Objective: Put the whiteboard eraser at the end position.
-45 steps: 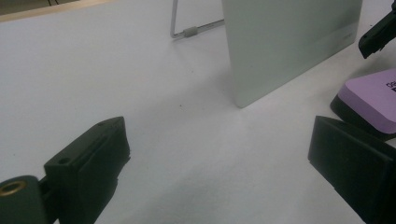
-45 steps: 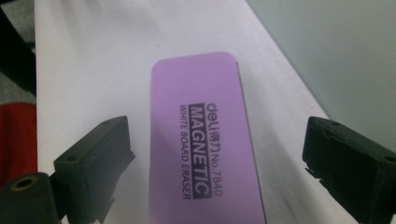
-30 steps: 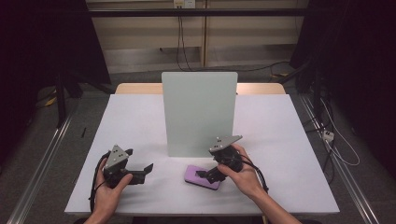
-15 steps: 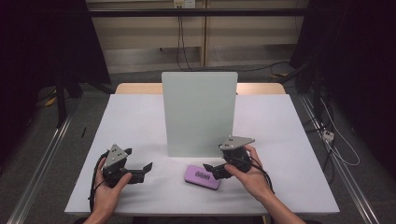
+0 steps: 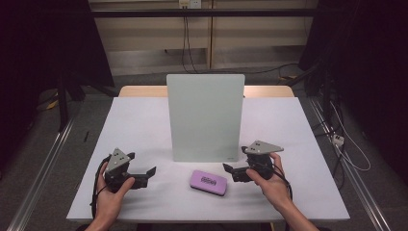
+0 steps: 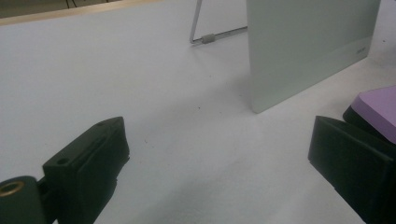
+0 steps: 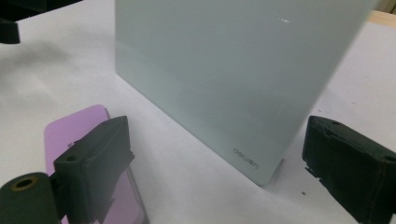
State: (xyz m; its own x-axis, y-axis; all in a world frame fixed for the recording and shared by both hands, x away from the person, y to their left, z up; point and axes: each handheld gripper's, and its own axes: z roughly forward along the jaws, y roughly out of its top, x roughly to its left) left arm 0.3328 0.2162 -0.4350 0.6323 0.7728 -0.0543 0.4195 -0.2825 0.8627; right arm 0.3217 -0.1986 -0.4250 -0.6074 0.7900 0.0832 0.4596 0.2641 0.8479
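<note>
A pale grey-green whiteboard (image 5: 205, 115) stands upright on its wire stand at the table's middle. In front of it a purple eraser (image 5: 208, 182) lies flat on the white table (image 5: 144, 120). My right gripper (image 5: 230, 172) is just right of the eraser, pointing left, open and holding nothing. In the right gripper view the eraser (image 7: 79, 128) sits behind the left jaw and the board (image 7: 233, 60) is straight ahead. My left gripper (image 5: 148, 177) rests at the front left, open and pointing right. Its own view shows the board's edge (image 6: 308, 42) and the eraser's corner (image 6: 378, 105).
The board's wire stand leg (image 6: 205, 37) reaches back behind it. A wooden strip (image 5: 269, 91) runs along the table's far edge. Cables (image 5: 337, 139) lie on the floor to the right. Bare table surface spreads on both sides of the board.
My right gripper has drawn back to the right, off the purple eraser, which stays flat on the table. The left gripper has barely moved.
</note>
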